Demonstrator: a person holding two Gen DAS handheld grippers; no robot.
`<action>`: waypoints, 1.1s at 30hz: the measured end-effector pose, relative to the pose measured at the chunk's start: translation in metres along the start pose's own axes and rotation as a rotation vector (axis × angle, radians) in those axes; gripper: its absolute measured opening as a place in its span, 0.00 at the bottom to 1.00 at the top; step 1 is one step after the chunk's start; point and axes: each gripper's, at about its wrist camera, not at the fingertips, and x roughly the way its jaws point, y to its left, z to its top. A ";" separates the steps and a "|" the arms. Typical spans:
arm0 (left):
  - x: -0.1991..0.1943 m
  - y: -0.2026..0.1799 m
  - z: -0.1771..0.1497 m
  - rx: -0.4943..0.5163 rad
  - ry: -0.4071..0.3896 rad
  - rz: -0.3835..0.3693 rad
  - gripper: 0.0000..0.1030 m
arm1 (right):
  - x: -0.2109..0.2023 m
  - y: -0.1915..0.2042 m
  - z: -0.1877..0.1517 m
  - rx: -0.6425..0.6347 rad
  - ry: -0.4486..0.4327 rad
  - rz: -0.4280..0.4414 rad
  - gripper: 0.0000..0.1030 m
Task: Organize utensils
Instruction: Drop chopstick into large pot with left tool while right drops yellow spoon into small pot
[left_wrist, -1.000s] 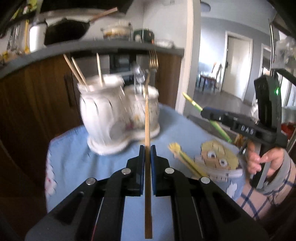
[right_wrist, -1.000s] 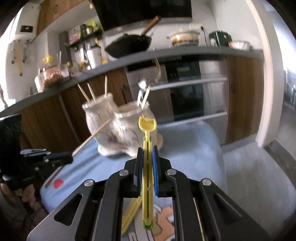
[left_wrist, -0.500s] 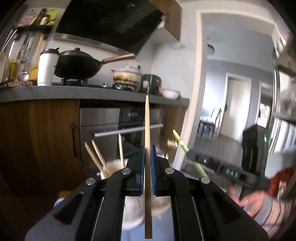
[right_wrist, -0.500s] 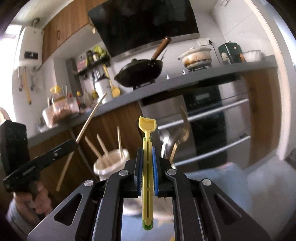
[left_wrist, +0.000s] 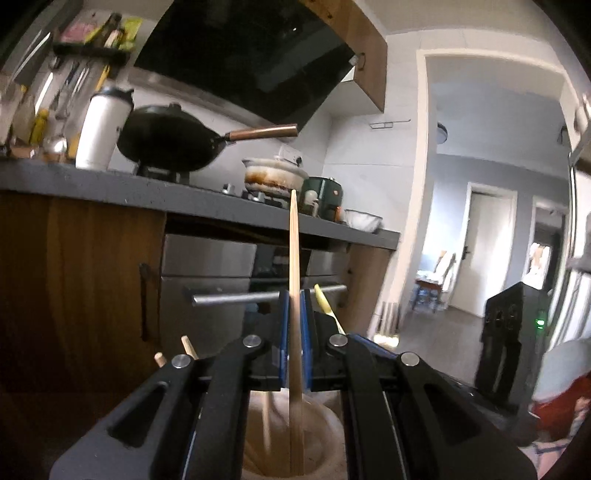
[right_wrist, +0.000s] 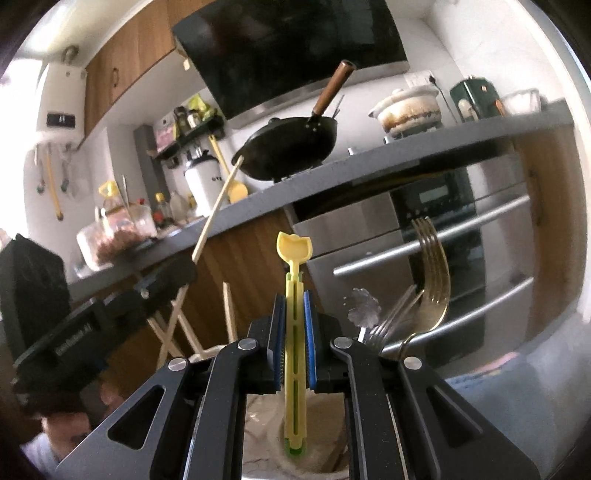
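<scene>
Left gripper (left_wrist: 294, 321) pinches a wooden chopstick (left_wrist: 294, 258), right gripper (right_wrist: 294, 325) a yellow utensil (right_wrist: 294, 280), both above the ceramic holder (left_wrist: 325, 417). Next: lower, release.

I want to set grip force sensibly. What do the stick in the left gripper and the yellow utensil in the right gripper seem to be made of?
The stick in the left gripper looks like bare bamboo or wood: pale tan, matte, tapered, probably a chopstick. The yellow utensil in the right gripper looks like moulded plastic: uniform bright colour, slotted handle, slight sheen, green tip below.
</scene>
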 end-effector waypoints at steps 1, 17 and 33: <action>0.002 -0.003 -0.002 0.024 -0.015 0.014 0.06 | 0.002 0.002 -0.002 -0.019 -0.007 -0.013 0.10; -0.020 -0.004 -0.031 0.078 0.027 0.045 0.06 | -0.010 0.017 -0.027 -0.188 0.044 -0.125 0.10; -0.022 -0.005 -0.042 0.089 0.078 0.078 0.10 | -0.005 0.011 -0.038 -0.164 0.152 -0.143 0.13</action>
